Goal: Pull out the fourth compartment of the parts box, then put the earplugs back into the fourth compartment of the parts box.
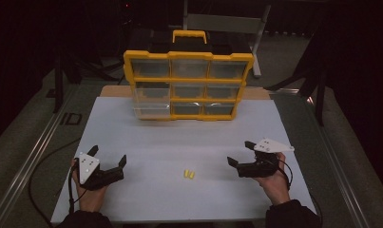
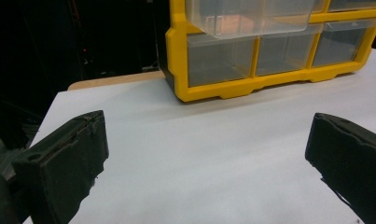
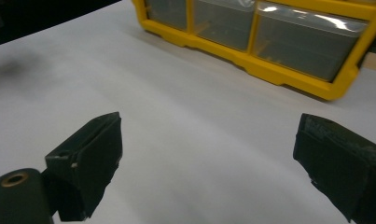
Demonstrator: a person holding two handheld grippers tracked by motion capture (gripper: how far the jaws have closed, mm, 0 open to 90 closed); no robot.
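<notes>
From the high view, a yellow drawer cabinet [image 1: 188, 85] stands at the far end of the white worktop [image 1: 179, 137], and two small yellow pieces [image 1: 188, 175] lie between the left hand-held gripper [image 1: 108, 156] and right hand-held gripper [image 1: 240, 153].

The left gripper view has its jaws spread wide, holding nothing, with one cabinet drawer [image 2: 248, 16] pulled out.

The right gripper view likewise has wide, empty jaws facing the cabinet [image 3: 269, 42].

1. I am seeing an organizer [image 1: 188, 85] of glossy yellow plastic with clear plastic drawers [image 2: 251, 16].
2. The white tabletop [image 1: 179, 142] is looking smooth and matt.
3. Black jaws are looking matt, slightly rough.
</notes>
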